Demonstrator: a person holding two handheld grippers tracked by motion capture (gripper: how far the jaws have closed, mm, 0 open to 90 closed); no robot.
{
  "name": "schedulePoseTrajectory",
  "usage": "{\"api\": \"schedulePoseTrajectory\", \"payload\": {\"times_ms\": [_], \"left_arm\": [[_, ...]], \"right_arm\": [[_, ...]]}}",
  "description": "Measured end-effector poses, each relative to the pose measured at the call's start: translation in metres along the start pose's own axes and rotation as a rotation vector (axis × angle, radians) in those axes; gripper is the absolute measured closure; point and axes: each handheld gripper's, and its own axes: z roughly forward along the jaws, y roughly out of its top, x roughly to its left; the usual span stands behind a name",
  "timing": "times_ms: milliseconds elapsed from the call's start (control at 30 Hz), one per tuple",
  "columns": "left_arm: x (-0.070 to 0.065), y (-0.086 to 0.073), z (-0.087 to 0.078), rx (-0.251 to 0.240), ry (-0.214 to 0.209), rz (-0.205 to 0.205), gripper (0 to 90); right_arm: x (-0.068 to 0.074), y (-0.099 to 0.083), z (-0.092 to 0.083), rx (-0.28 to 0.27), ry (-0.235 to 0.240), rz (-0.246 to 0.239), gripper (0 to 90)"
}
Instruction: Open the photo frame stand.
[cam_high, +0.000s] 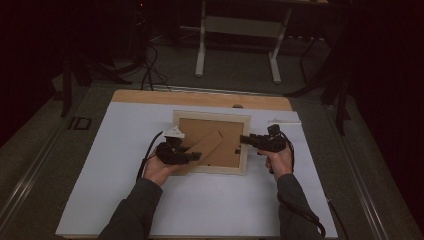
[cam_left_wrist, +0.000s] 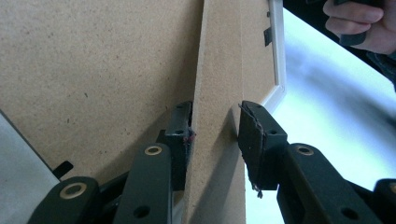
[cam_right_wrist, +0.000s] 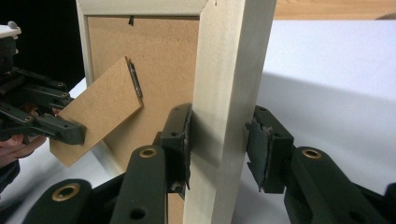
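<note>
One picture frame (cam_high: 210, 142) lies face-down on the white surface (cam_high: 125, 200), w/ one fibreboard stand flap (cam_high: 202, 147) raised off its back. Left tool (cam_high: 192, 156) straddles the flap, one pad touching, the other just off, so not clamped. Right tool (cam_high: 246, 141) straddles the frame's right rail, inner pad on it, outer pad w/ a small gap.

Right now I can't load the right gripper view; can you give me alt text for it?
The right claw straddles the pale wooden rail of the picture frame, one pad against its inner edge, the other just clear. Farther left, the left claw meets the brown stand flap, swung out from the frame's backing board above the white table.
</note>
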Motion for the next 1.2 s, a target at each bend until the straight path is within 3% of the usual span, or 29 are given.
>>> {"api": "schedulePoseTrajectory", "payload": {"times_ms": [667,1200], "left_arm": [[-0.003,0.007,0.001,-0.024,0.058,0.041,71.0],[-0.008,0.011,0.007,-0.050,0.136,0.058,74.1]], "right_arm": [[0.008,0.012,-0.006,-0.027,-0.038,-0.033,60.8],[0.014,0.024,-0.006,-0.036,-0.074,-0.063,56.4]]}}
